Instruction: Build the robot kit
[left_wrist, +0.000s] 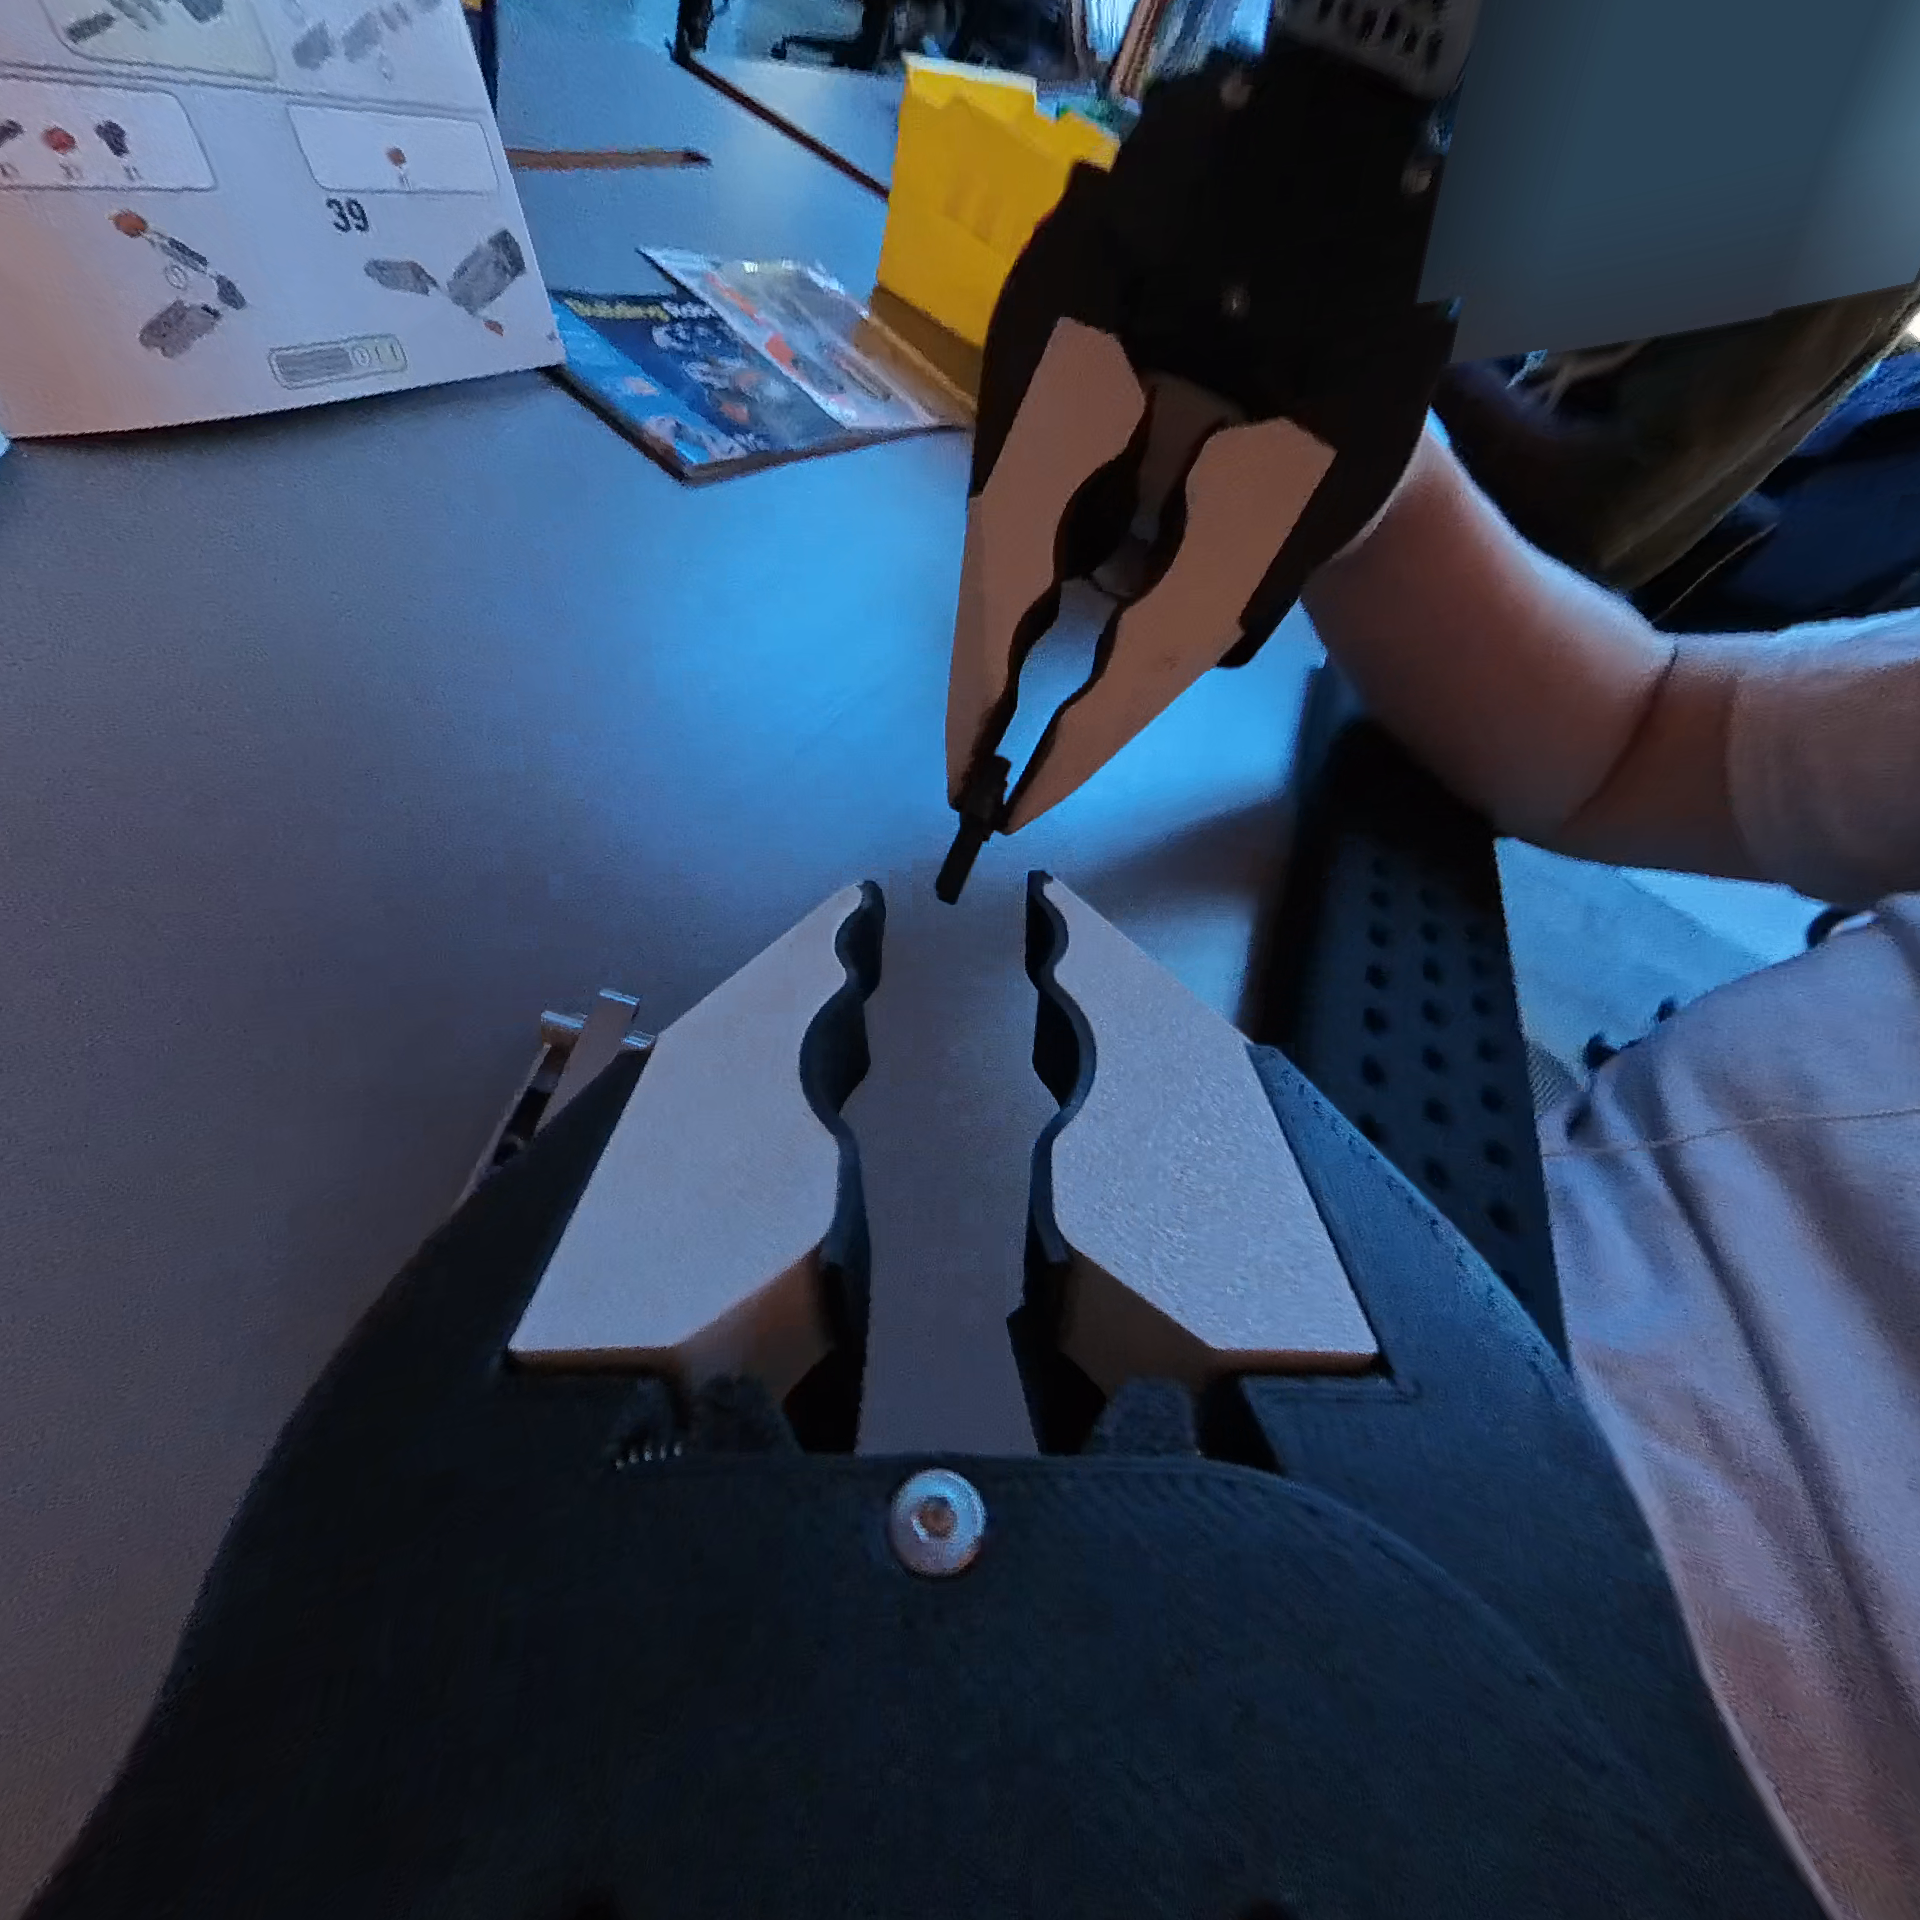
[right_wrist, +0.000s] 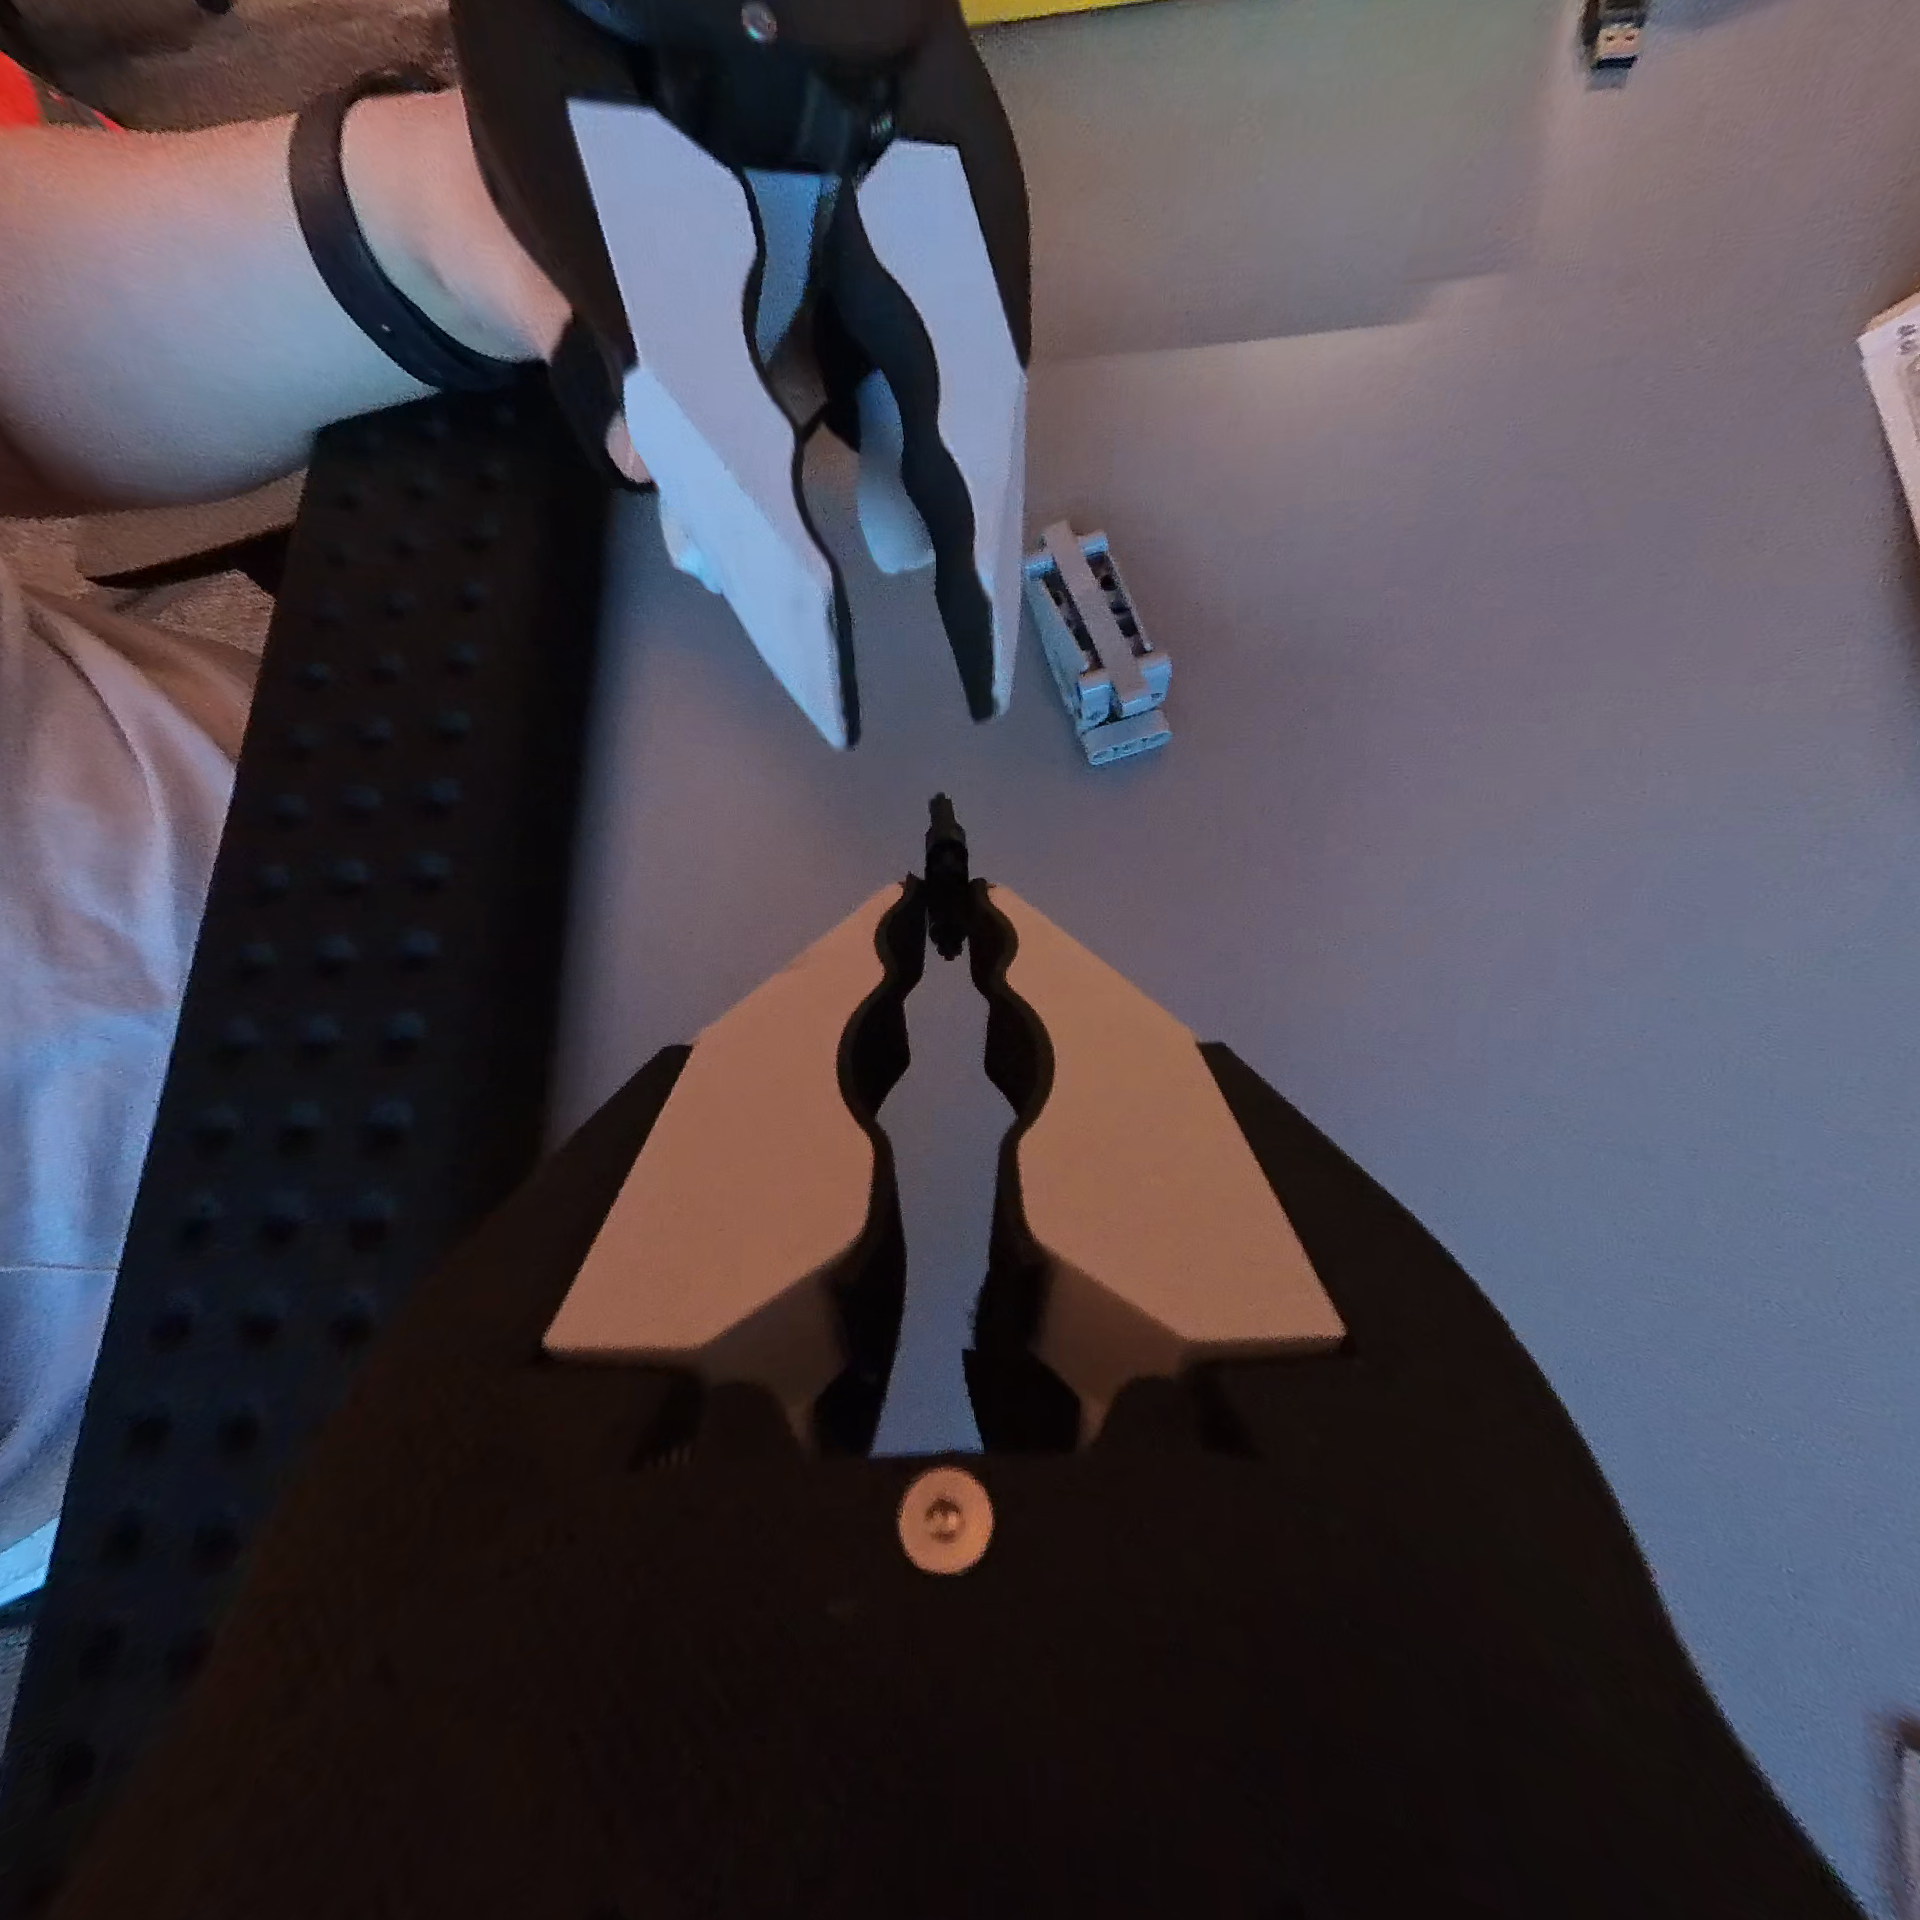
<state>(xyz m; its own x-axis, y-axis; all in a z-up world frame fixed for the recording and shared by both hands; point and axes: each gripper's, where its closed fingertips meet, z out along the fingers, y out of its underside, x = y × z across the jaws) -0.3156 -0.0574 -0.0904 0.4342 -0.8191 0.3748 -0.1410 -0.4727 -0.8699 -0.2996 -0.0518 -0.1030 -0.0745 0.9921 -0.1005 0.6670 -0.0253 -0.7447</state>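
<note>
My right gripper (right_wrist: 945, 891) is shut on a small black pin (right_wrist: 945, 873), whose end sticks out past the fingertips. In the left wrist view the right gripper (left_wrist: 989, 805) comes down from above with the pin (left_wrist: 966, 842) pointing at my left gripper (left_wrist: 954, 891). The left gripper is open and empty, and the pin's tip sits just in front of the gap between its fingertips. In the right wrist view the left gripper (right_wrist: 914, 722) hangs a little beyond the pin. A small grey brick assembly (right_wrist: 1107, 644) lies on the grey table (right_wrist: 1455, 935) beside it.
A black perforated board (right_wrist: 343, 883) runs along the table edge by the person's arms. An open instruction sheet (left_wrist: 260, 208), a blue booklet (left_wrist: 686, 384), a clear plastic bag (left_wrist: 800, 322) and a yellow box (left_wrist: 966, 197) lie at the back. A paper edge (right_wrist: 1896, 395) shows on the right. Both grippers' tips are close together, under 4 cm apart.
</note>
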